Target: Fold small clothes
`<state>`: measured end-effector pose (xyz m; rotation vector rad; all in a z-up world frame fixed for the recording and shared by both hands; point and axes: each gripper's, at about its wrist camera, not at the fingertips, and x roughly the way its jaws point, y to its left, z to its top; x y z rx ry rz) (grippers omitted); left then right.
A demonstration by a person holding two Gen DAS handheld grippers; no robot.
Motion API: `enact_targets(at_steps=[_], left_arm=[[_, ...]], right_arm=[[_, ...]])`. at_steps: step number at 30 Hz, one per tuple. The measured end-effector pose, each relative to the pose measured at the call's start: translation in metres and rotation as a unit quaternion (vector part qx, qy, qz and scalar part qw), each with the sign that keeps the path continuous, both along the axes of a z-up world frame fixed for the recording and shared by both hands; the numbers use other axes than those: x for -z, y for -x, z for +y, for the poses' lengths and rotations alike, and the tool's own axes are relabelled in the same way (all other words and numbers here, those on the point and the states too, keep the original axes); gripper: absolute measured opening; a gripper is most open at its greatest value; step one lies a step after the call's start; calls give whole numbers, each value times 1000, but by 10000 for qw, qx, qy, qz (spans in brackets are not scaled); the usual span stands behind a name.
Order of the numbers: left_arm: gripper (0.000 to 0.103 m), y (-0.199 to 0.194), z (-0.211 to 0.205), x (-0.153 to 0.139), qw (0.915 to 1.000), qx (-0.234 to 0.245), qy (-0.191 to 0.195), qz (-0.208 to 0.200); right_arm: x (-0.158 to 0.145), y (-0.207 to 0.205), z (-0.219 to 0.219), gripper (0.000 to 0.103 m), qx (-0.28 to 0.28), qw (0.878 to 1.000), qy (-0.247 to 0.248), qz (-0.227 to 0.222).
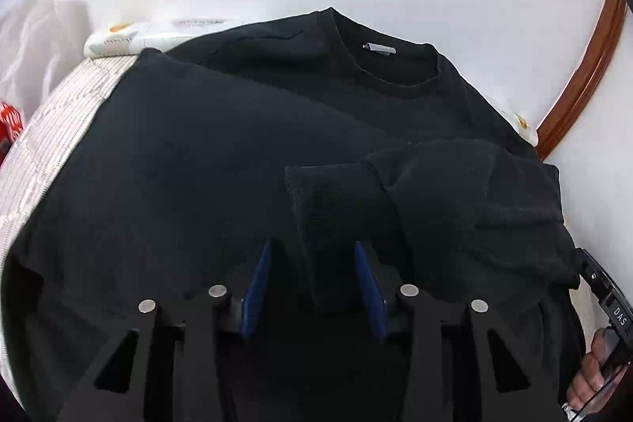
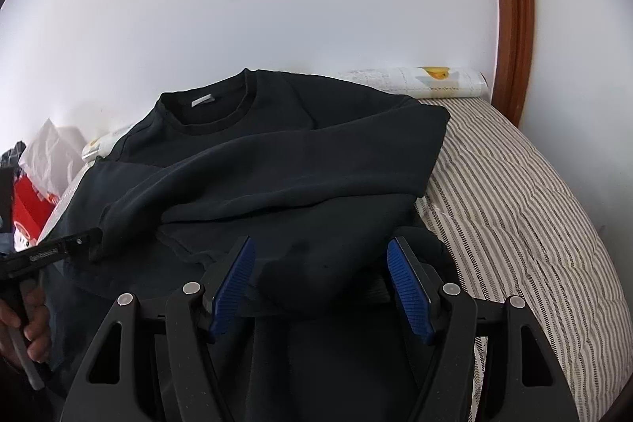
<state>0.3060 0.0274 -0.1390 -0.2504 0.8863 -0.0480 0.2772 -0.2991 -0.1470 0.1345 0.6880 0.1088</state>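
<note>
Black fleece is the trouble — the sweatshirt lies on the bed with its collar toward the far edge by the wall, and one sleeve is folded across the chest. The left tongs stand with their blue pads apart and a cuff of dark cloth rising between them; whether the pads actually pinch it I cannot tell, since a gap shows on either side. The right tongs are spread wide over a bunched hem, holding nothing. My guess at the risks: a loose cuff could slide out on the lift and undo the sleeve fold, and thick cloth may drag the layers beneath it, leaving the fold crooked. The bulge near the bed's near edge could also get trapped under the next fold — a lumpy result. Dark on dark makes seams hard to pick out. As for the room, the bed wears a striped quilt, a rolled printed sheet lies at the far edge, white wall behind, a brown wooden frame to the right, bags to the left.
</note>
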Motion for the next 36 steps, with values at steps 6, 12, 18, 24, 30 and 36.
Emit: enact_targets(at_steps=[6, 12, 18, 24, 30, 36], left_arm=[[9, -1, -10, -6, 9994, 83, -290, -142], [8, 11, 9, -39, 9979, -121, -271, -574], [7, 25, 47, -66, 9958, -381, -170, -809], [7, 32, 90, -77, 9932, -646, -212, -941], [7, 37, 118, -63, 9928, -867, -288, -776], [7, 37, 119, -35, 9954, -789, -459, -290]], right_arm=[[4, -4, -3, 69, 137, 9999, -1, 84], [5, -3, -4, 69, 108, 9999, -24, 88], [0, 2, 3, 69, -178, 9998, -82, 45], [-14, -2, -1, 69, -168, 9996, -158, 178], [-17, -18, -3, 69, 27, 9994, 5, 354], [1, -39, -1, 69, 360, 9956, 610, 619]])
